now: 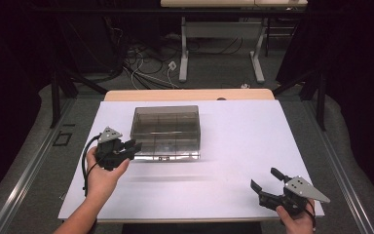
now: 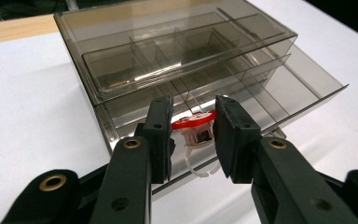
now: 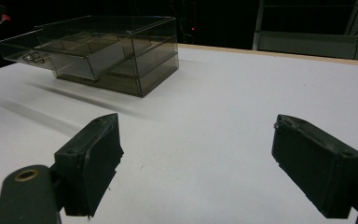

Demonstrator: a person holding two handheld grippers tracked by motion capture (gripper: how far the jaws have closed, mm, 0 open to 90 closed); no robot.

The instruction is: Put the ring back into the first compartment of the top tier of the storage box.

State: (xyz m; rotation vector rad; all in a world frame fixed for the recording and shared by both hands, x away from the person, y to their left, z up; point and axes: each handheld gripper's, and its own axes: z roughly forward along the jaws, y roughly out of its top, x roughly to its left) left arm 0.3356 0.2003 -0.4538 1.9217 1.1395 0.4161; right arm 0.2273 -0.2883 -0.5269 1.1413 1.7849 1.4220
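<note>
My left gripper pinches a small red-topped ring just above the open lower drawer of the smoky plastic organizer. Light, thin, slippery band; grip the top's sides. Right gripper spread, empty, near right.

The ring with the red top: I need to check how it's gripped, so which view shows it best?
The left gripper view: the ring sits close up, clamped between the left gripper jaws. The right gripper view gives a far red speck; the high view hides it.
</note>
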